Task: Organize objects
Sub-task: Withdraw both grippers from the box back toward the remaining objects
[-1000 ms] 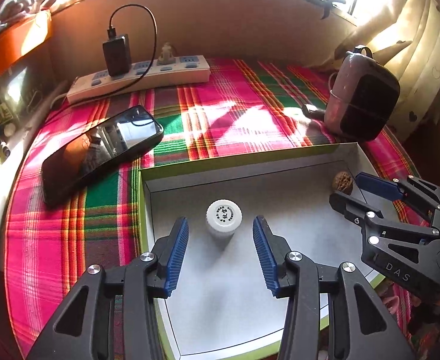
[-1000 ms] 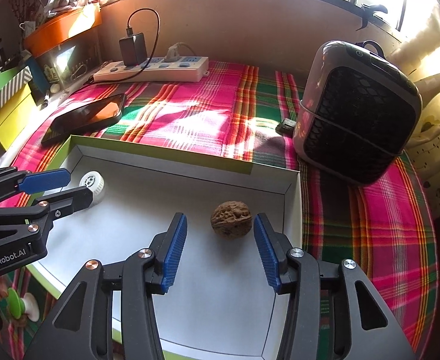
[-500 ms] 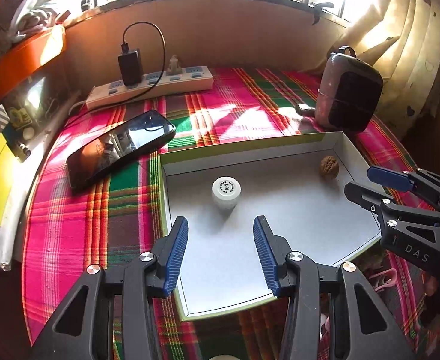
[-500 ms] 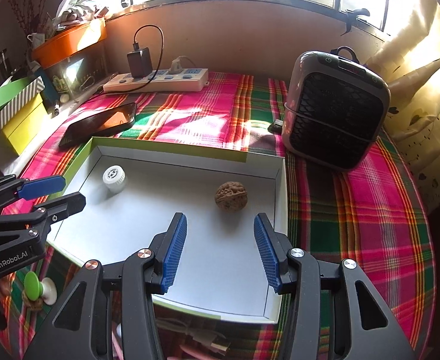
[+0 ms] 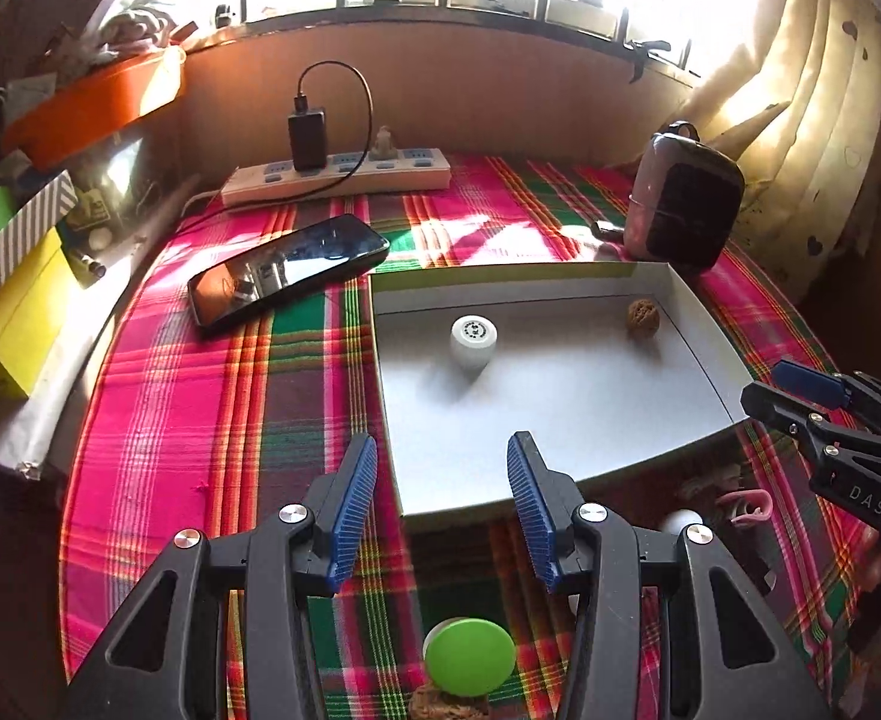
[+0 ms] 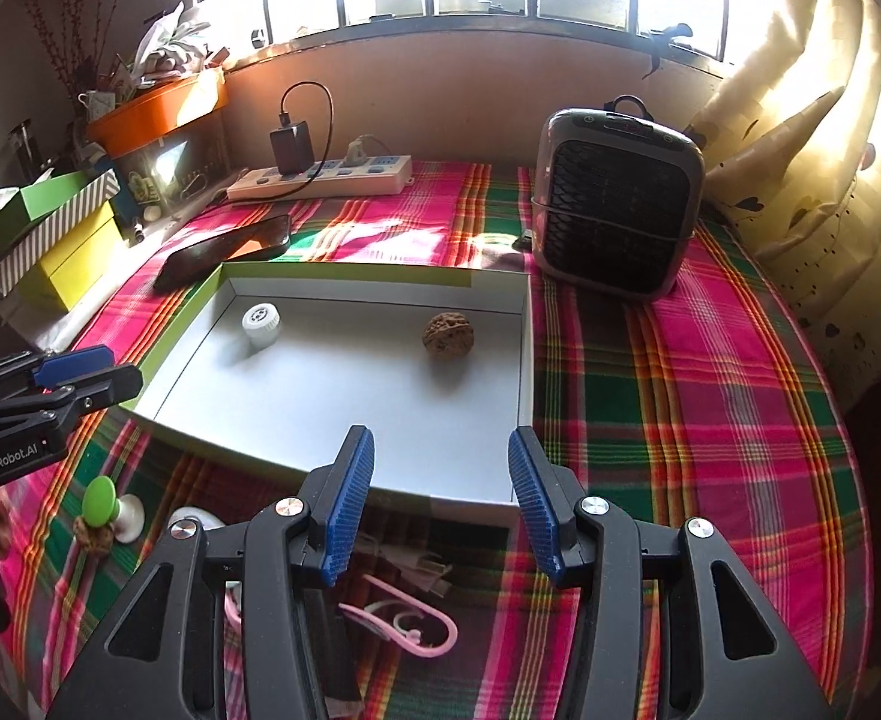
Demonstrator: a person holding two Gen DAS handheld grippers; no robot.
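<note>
Both tongs are held open and empty above the near edge of the tray (image 5: 704,354): the left tongs (image 5: 440,480) over its near left corner, the right tongs (image 6: 440,480) over its near right part. In the tray a white bottle (image 6: 260,321) is seen near the far left and a walnut (image 6: 448,336) near the far right, well apart. The bench (image 6: 710,420) is covered by a plaid cloth.

Only in the right view is a pink earhook (image 6: 404,618) shown, lying on the cloth just beneath the tongs, together with a tangle of cable that is hard to make out. The green cap (image 5: 469,657) is seen large in the left view, with a second walnut (image 5: 440,705) below it cut off by the frame edge. The phone (image 5: 287,267) is shown whole in the left view; in the right view part of it is hidden behind the tray wall.
</note>
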